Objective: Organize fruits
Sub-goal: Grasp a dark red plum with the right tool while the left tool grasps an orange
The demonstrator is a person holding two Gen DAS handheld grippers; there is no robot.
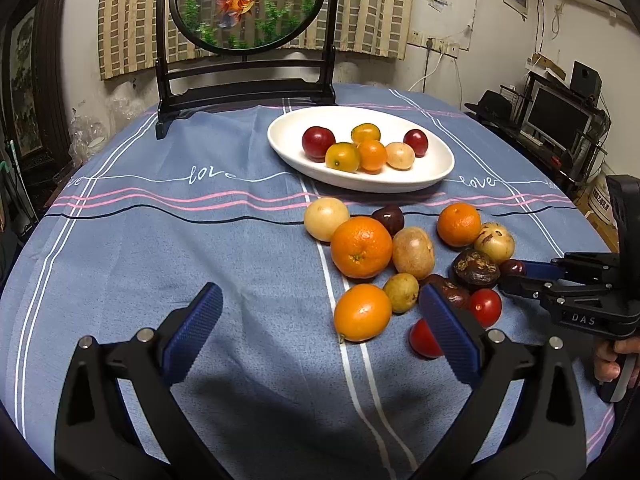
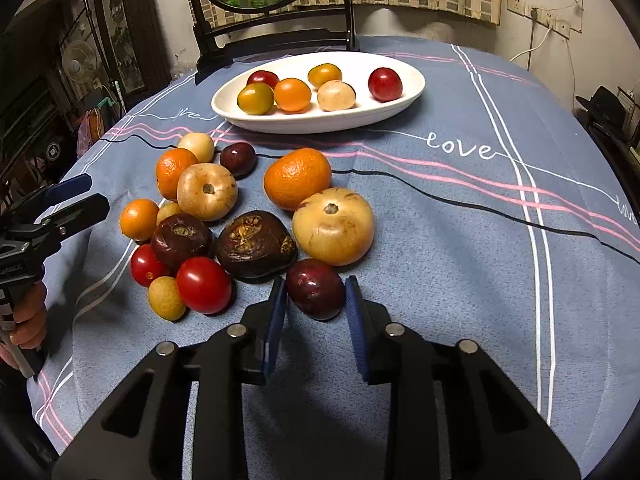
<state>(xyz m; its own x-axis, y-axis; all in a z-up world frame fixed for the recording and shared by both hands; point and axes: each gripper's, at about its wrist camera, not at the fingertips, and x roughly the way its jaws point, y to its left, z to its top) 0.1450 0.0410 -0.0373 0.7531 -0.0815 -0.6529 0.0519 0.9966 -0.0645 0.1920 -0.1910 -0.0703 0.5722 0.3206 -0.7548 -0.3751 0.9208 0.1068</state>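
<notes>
A white oval dish [image 1: 436,154] [image 2: 404,96] holds several small fruits, red, orange and pale. In front of it a loose pile of fruit lies on the blue cloth: oranges [image 1: 361,247] [image 2: 297,178], pale round fruits [image 2: 333,227], dark wrinkled ones [image 2: 256,245] and red tomatoes [image 2: 203,285]. My right gripper [image 2: 316,300] [image 1: 516,274] is closed around a small dark red plum [image 2: 316,289] [image 1: 513,267] at the pile's near edge. My left gripper [image 1: 320,316] [image 2: 78,196] is open and empty, low over the cloth beside the pile.
A black wooden stand with a round goldfish panel [image 1: 246,4] stands at the back of the table. The cloth [image 1: 160,240] covers a round table that drops off at left and right. Shelves and a monitor [image 1: 556,118] are at the right.
</notes>
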